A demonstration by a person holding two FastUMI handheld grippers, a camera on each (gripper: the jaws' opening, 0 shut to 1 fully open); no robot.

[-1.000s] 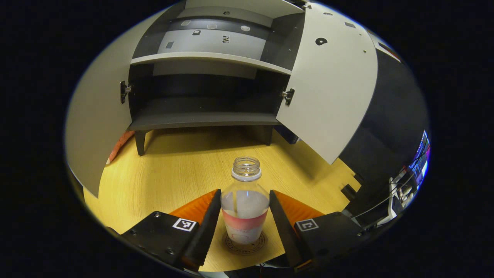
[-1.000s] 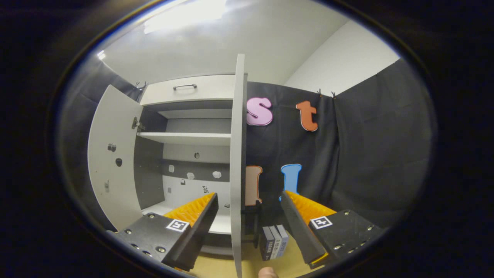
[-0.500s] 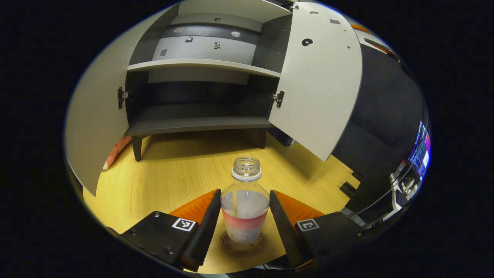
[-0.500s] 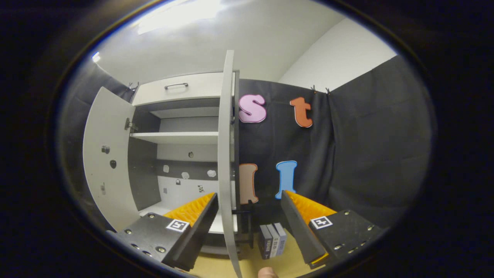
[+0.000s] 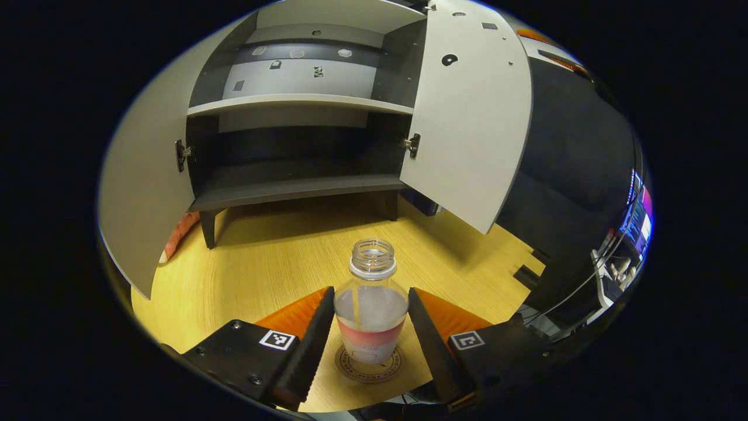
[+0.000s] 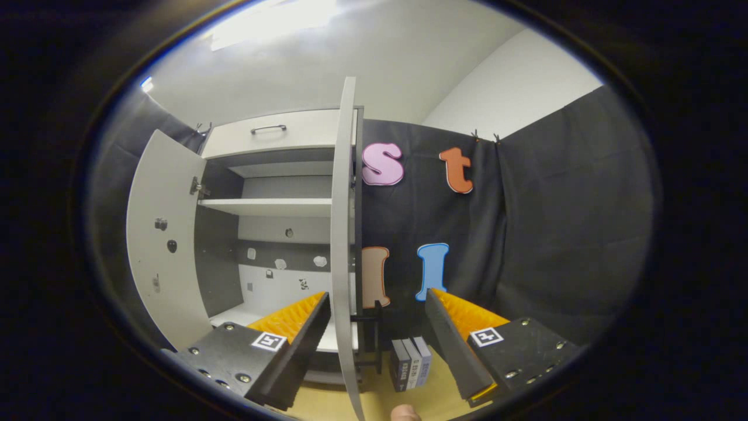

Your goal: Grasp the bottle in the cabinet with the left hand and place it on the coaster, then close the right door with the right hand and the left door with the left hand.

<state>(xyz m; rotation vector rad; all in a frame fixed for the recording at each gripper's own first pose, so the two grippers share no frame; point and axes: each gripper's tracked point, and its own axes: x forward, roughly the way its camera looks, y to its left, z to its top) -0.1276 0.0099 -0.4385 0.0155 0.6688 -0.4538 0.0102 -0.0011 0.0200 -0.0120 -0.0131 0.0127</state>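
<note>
Bottle (image 5: 371, 304) sits on the coaster (image 5: 369, 365), bottom centre, left tongs (image 5: 370, 327) spread around it. Right tongs (image 6: 377, 333) spread, straddling the right door (image 6: 343, 245); next push it shut.

Recording booth: black cloth wall (image 6: 555, 234), cabinet (image 6: 280, 175), wooden table (image 5: 263, 257).

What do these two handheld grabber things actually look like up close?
Both look alike. The left gripper and the right gripper each have two long wedge-shaped fingers that narrow toward the tips, with ridged, sawtooth-like inner faces. Each finger is mounted on a flat black block fastened with small screws, and each block carries a small square black-and-white marker. No cables or sleeves are visible.
</note>
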